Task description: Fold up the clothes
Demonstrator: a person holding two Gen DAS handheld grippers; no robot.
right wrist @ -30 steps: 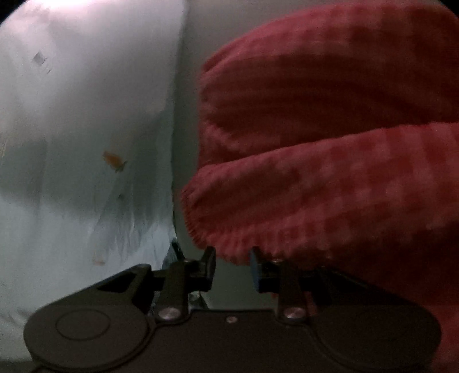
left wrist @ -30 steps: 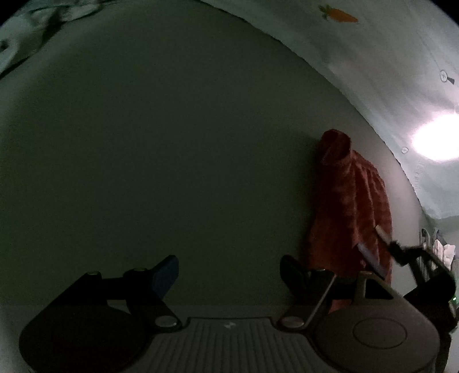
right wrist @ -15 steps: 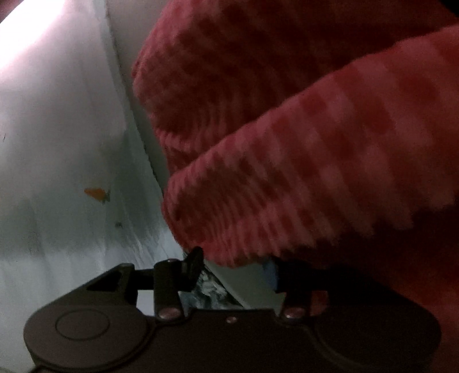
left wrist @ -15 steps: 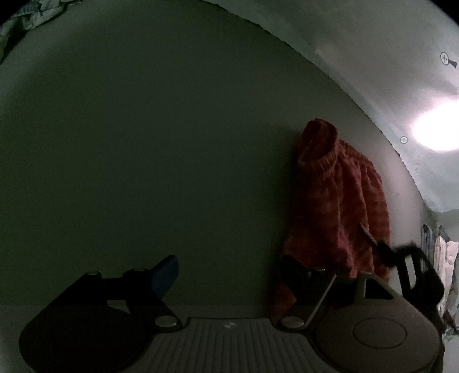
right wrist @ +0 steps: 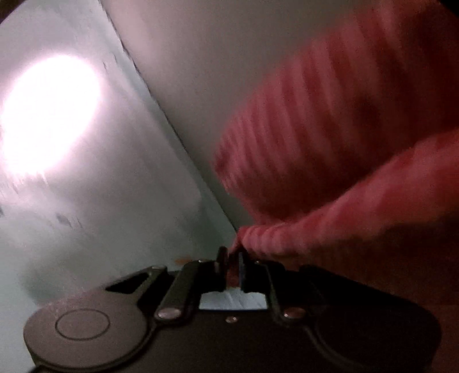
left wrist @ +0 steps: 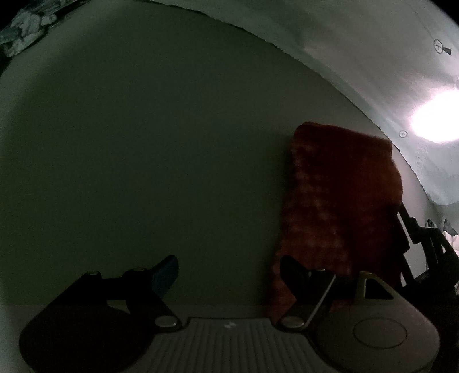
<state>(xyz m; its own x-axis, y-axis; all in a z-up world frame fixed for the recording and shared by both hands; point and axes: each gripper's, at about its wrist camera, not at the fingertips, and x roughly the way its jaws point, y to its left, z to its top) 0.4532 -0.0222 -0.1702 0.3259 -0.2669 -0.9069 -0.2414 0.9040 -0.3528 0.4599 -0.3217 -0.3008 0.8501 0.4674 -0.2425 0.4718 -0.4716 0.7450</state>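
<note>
A red checked garment (left wrist: 341, 206) lies on the dark grey-green table (left wrist: 143, 157), right of my left gripper (left wrist: 228, 272). The left gripper is open and empty, its right finger at the garment's near edge. In the right wrist view the same red garment (right wrist: 330, 160) fills the right half, blurred by motion. My right gripper (right wrist: 231, 259) is shut on an edge of the garment. The right gripper's dark body also shows at the far right of the left wrist view (left wrist: 424, 246).
A pale sheet with small printed figures (left wrist: 373, 51) lies past the table's far edge, with a bright light glare on it (left wrist: 436, 117). The same sheet (right wrist: 100, 186) and glare (right wrist: 48, 112) show in the right wrist view. Crumpled cloth (left wrist: 23, 25) lies at the far left.
My right gripper has closed its jaws on the garment's edge and swung with it. In the left wrist view the garment has drawn closer and now looks flatter and wider.
</note>
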